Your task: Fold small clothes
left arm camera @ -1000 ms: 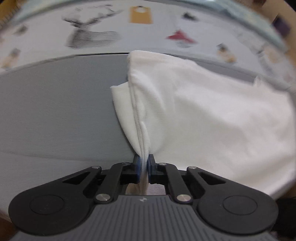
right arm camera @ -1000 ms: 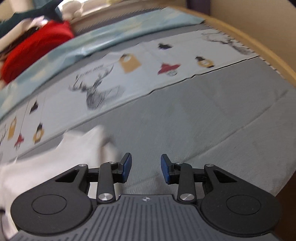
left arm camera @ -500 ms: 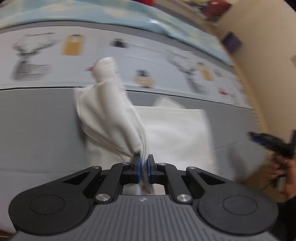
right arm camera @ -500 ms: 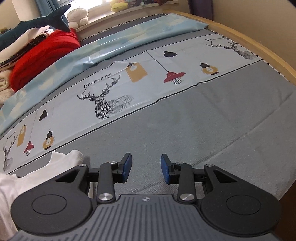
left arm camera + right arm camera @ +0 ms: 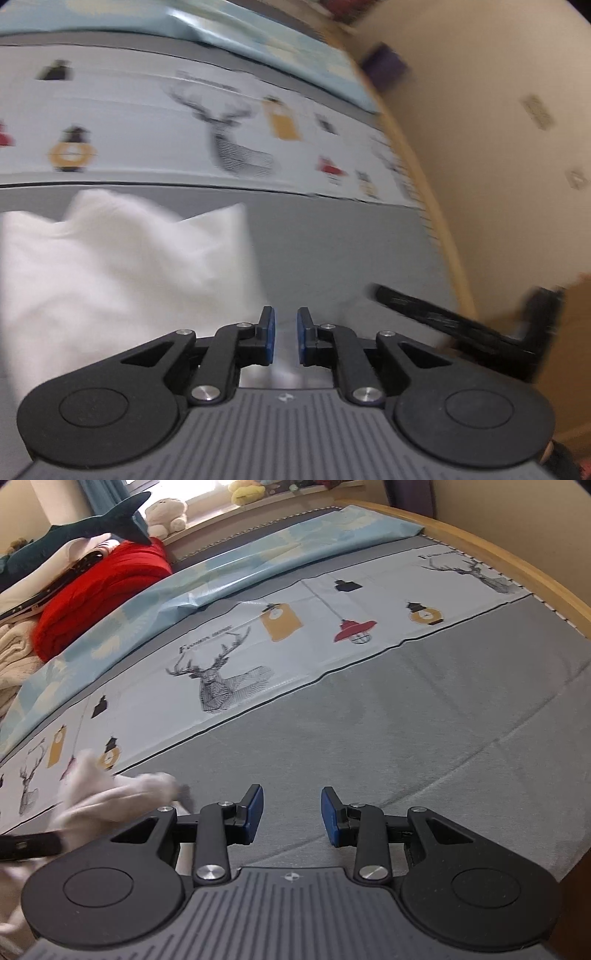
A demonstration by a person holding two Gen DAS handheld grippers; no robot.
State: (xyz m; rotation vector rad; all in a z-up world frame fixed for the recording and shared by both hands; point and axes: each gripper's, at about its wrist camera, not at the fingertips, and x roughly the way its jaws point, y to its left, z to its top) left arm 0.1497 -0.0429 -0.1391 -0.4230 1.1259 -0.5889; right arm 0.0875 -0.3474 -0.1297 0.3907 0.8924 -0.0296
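While both claws gape empty, left claw [image 5: 282, 332] beside white garment [image 5: 110, 266] edge; right claw [image 5: 291, 812] over grey sheet [image 5: 406, 720].

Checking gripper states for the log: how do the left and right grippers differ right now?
Left gripper has its jaws only narrowly parted; right gripper has them spread wide. Left gripper sits right beside the white garment; right gripper faces bare grey bedspread, the garment off to its left. Both hold nothing.
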